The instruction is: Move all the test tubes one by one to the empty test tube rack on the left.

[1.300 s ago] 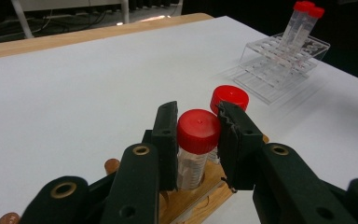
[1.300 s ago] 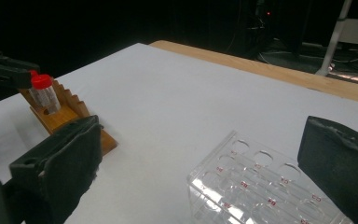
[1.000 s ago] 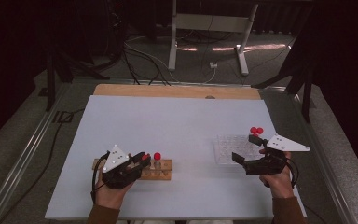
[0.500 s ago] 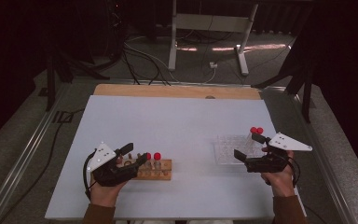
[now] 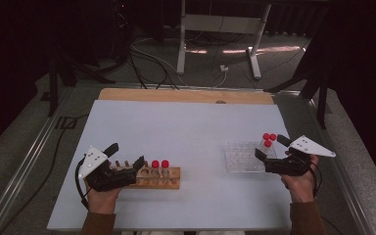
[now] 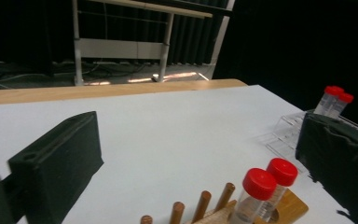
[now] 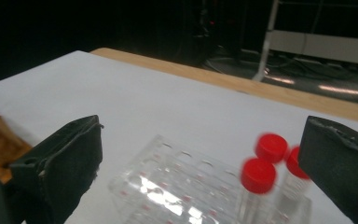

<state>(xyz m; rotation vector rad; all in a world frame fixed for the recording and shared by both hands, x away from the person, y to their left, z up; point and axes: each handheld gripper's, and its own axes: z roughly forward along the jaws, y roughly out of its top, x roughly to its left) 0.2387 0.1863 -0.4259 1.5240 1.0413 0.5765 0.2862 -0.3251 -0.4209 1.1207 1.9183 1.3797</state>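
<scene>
White tabletop (image 5: 186, 127) under dim light, dark floor with cables beyond. Near left: left gripper (image 5: 125, 155) held in a hand (image 5: 101, 198), jaws apart, set over the left end of a wooden tube rack (image 5: 169, 178) with nothing between them. Bare wooden pegs (image 6: 200, 205) along that rack, then two red-capped tubes (image 5: 159, 169) standing upright side by side toward its right end; same tubes (image 6: 263, 189) close ahead in the left gripper view, just inside the right-hand jaw. Near right: right gripper (image 5: 270, 148) held in a hand (image 5: 301, 183), jaws apart, reaching over the right end of a clear plastic rack (image 5: 244, 157). Three red-capped tubes (image 5: 268, 138) upright in the far right corner of that clear rack, just beside the gripper's tips; in the right gripper view, those tubes (image 7: 263, 172) between the open jaws, nearer the right one, not touched as far as visible. Grey three-cornered plate (image 5: 314, 145) atop the right gripper. Well apart: wooden rack left, clear rack right, bare table between. Farther: wooden strip (image 5: 186, 95) along the table's far edge. Beyond: white metal stand (image 5: 220, 29) on the floor.
</scene>
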